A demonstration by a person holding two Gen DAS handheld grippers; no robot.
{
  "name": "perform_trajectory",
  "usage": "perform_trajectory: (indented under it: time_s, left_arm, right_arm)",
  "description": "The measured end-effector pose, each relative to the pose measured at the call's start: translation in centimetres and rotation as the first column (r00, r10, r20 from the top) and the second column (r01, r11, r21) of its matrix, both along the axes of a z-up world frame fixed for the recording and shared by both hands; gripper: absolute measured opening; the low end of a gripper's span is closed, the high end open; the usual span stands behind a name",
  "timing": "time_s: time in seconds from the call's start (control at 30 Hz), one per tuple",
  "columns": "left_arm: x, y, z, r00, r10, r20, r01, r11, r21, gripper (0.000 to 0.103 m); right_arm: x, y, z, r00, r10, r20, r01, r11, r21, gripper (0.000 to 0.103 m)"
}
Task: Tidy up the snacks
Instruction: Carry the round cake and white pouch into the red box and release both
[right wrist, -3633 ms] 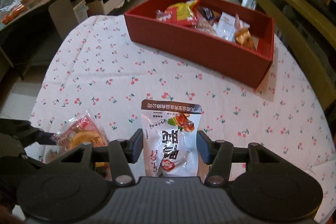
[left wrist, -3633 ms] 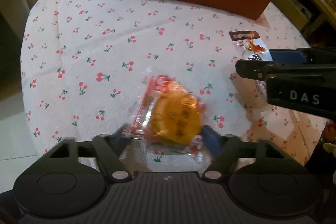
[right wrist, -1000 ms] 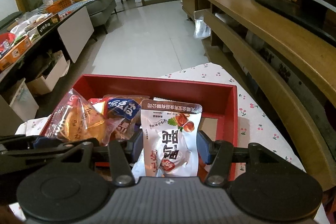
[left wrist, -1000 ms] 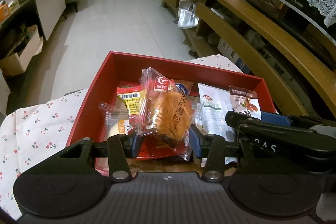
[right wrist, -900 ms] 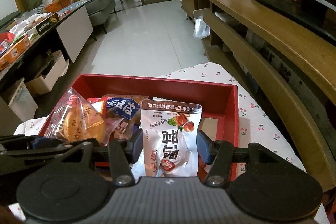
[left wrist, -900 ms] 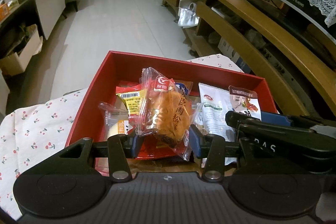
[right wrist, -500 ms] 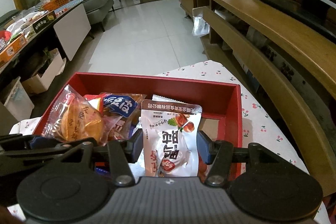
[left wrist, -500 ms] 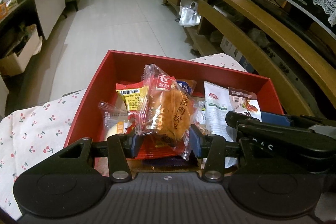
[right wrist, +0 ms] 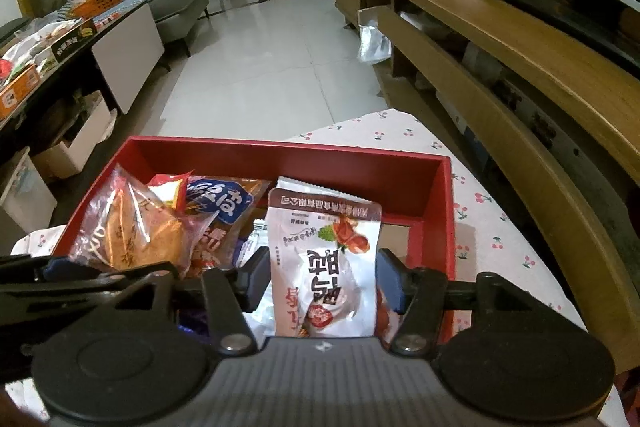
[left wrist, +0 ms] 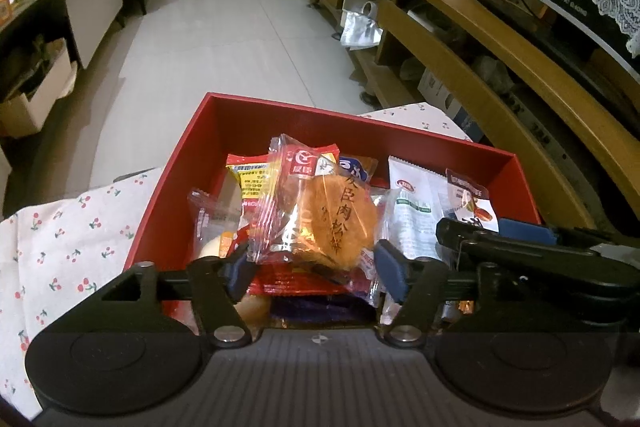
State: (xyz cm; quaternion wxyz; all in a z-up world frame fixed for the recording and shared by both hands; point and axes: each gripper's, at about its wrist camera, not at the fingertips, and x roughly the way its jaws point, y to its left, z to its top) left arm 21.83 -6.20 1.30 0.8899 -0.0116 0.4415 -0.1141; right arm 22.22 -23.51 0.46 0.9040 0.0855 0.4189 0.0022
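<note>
In the left wrist view a clear-wrapped golden pastry (left wrist: 328, 223) stands between the fingers of my left gripper (left wrist: 316, 267), over the red box (left wrist: 280, 115). The jaws are opening and the blue pads (left wrist: 390, 265) stand just off the wrapper. In the right wrist view my right gripper (right wrist: 322, 277) holds a white snack packet (right wrist: 324, 259) upright over the same red box (right wrist: 288, 151). Its jaws are opening too, but the pads (right wrist: 390, 279) still touch the packet's sides. The left gripper and pastry (right wrist: 132, 231) show at the left there, and the right gripper (left wrist: 532, 259) shows at the right in the left wrist view.
The box holds several other snack packets, among them a white one (left wrist: 414, 211) and a blue-labelled one (right wrist: 222, 203). It sits on a cherry-print tablecloth (left wrist: 72, 239). A long wooden bench (right wrist: 500, 99) runs along the right; tiled floor lies beyond the table.
Both grippers carried their packets from the tablecloth to above the red box. In the last half second the left jaws widened and the pastry sank slightly; the right jaws widened a little.
</note>
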Motion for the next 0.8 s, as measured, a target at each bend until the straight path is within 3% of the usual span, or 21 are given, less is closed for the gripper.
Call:
perform_trajectory:
  time_s: [0.2, 0.67, 0.8]
  left_arm:
    - [-1.1, 0.4, 0.7, 1.0, 0.014, 0.011, -0.014, 1.0, 0.009, 0.082]
    - [-5.6, 1.8, 3.4, 0.992, 0.082, 0.093, -0.084, 0.996, 0.017, 0.088]
    - [-7.5, 2.0, 3.8, 0.988, 0.097, 0.12, -0.102, 0.994, 0.038, 0.101]
  right_arm:
    - [-0.9, -0.1, 0.7, 1.0, -0.005, 0.002, 0.005, 1.0, 0.003, 0.083]
    - [-5.6, -0.5, 3.6, 0.998, -0.032, 0.062, 0.028, 0.998, 0.056, 0.086]
    - [-8.0, -0.3, 4.3, 0.997, -0.034, 0.072, 0.029, 0.997, 0.069, 0.087]
